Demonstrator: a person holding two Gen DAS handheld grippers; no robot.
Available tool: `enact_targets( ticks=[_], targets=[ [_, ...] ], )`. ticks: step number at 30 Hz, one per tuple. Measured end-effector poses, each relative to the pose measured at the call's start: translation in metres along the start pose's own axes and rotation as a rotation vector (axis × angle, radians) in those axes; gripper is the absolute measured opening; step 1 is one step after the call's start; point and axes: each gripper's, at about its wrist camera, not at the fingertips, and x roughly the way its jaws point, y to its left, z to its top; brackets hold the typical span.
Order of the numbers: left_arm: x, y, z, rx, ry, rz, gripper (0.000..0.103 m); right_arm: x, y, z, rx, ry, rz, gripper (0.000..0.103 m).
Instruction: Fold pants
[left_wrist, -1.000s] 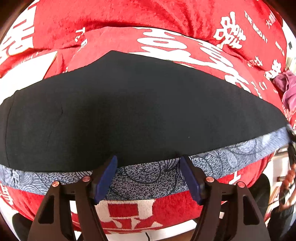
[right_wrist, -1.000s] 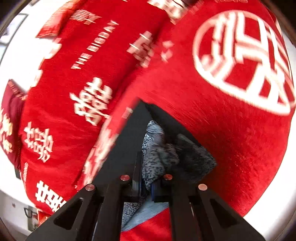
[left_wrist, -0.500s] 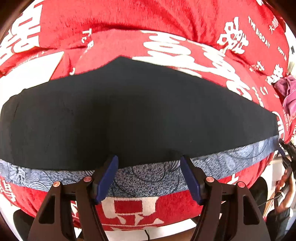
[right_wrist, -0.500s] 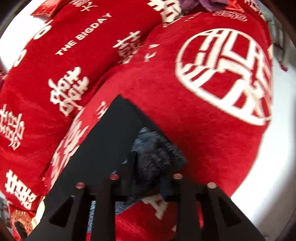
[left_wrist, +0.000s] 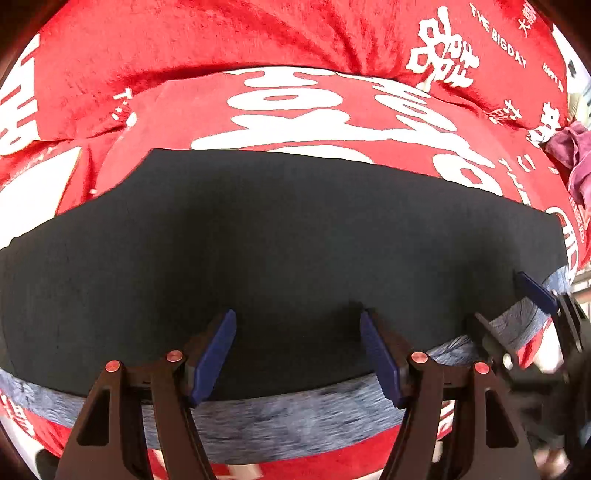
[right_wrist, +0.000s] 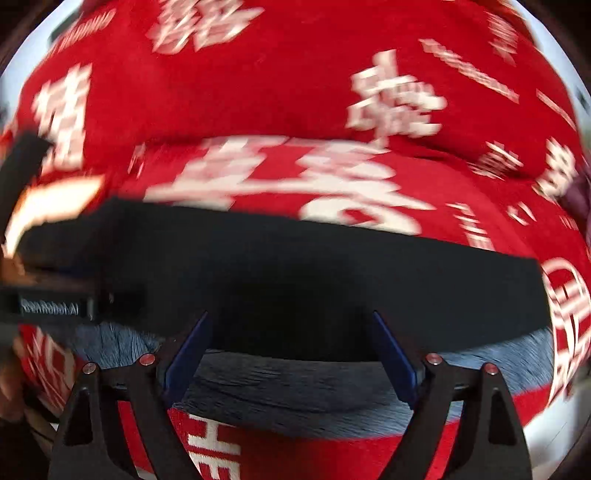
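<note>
Right tool (right_wrist: 291, 354) released waistband (right_wrist: 295, 391), jaws now spread wide, swung over pants (right_wrist: 295, 273).

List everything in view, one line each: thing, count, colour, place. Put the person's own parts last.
pants: one, black with a blue-grey patterned waistband, spread flat on the blanket, band edge nearest both cameras.
blanket: one, red with white characters, beneath the pants.
purple cloth: one, purple, bunched at the right edge of the left wrist view.
left gripper: one, black with blue pads, open over the waistband.
right gripper: one, black with blue pads, open over the waistband.
</note>
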Motion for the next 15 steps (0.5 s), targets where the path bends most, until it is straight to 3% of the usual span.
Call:
enact_targets(
  ticks=[2, 4, 7, 9, 10, 12, 15],
  targets=[
    [-0.002, 0.02, -0.005, -0.02, -0.011, 0.012, 0.071, 0.015, -0.004, -0.008, -0.037, 0.05, -0.012, 0.089],
    [-0.004, 0.04, -0.009, -0.052, -0.027, -0.007, 0.071, 0.013, -0.027, -0.014, -0.001, 0.018, 0.038, 0.09],
    [-0.005, 0.055, -0.012, -0.061, -0.031, -0.028, 0.071, 0.011, -0.067, -0.018, 0.061, 0.02, 0.012, 0.09],
    [-0.005, 0.054, -0.013, -0.043, -0.034, -0.024, 0.071, 0.012, -0.083, -0.022, 0.069, 0.032, -0.072, 0.103],
    [-0.005, 0.052, -0.014, -0.03, -0.034, -0.014, 0.071, 0.015, -0.088, -0.024, 0.085, 0.043, -0.098, 0.103],
    [-0.006, 0.048, -0.014, -0.012, -0.031, 0.02, 0.071, 0.016, -0.105, -0.025, 0.146, 0.038, -0.062, 0.102],
    [-0.016, 0.048, -0.012, -0.005, -0.045, 0.051, 0.071, 0.021, -0.103, -0.022, 0.13, 0.046, -0.097, 0.103]
  ],
)
